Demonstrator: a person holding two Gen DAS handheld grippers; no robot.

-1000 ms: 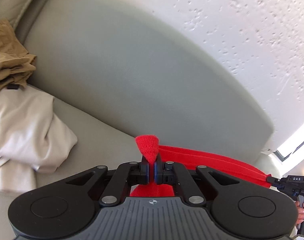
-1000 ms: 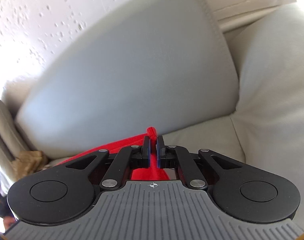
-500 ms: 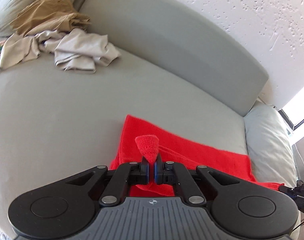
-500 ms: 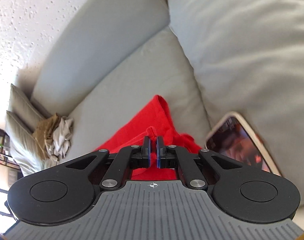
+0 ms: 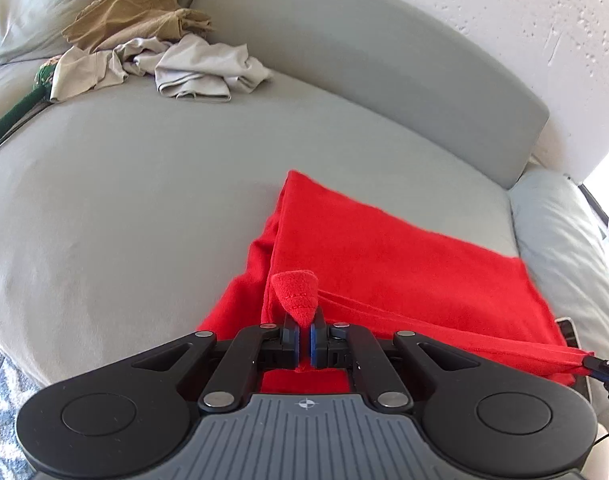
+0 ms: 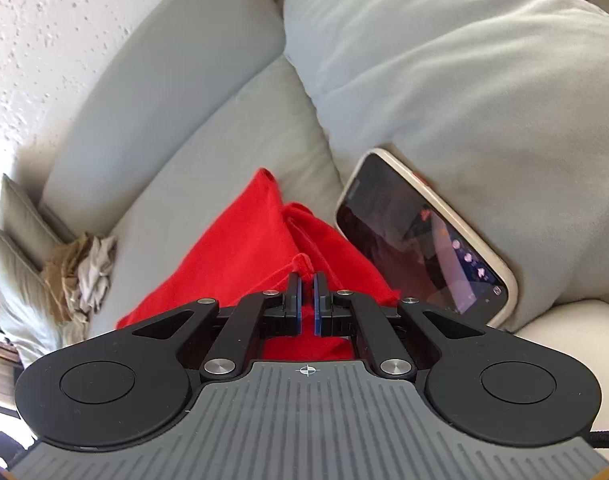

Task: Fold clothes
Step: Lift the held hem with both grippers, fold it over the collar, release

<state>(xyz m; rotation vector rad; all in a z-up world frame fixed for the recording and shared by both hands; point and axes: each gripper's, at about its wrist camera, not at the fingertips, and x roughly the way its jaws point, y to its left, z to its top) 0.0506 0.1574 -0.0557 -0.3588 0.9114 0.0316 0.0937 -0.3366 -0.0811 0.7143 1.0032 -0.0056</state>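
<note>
Two grippers, left gripper (image 5: 304,338) and right gripper (image 6: 307,300), are each pinching a corner of the red fleece cloth (image 5: 384,248), keeping its edge taut above the grey sofa seat (image 5: 144,184); the rest is lying toward 12 o'clock.

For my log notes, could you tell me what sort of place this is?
Probably a home living room: a grey sofa with cushions, a heap of unfolded clothes, and a phone propped against one cushion.

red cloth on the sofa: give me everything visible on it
The red cloth is plain bright red, fuzzy like fleece or terry, with no print. Most of it lies flat in layers on the grey sofa seat. The left gripper pinches one bunched corner, the right gripper another, and the edge between them is pulled taut. A phone lies just beside it against a cushion.
</note>
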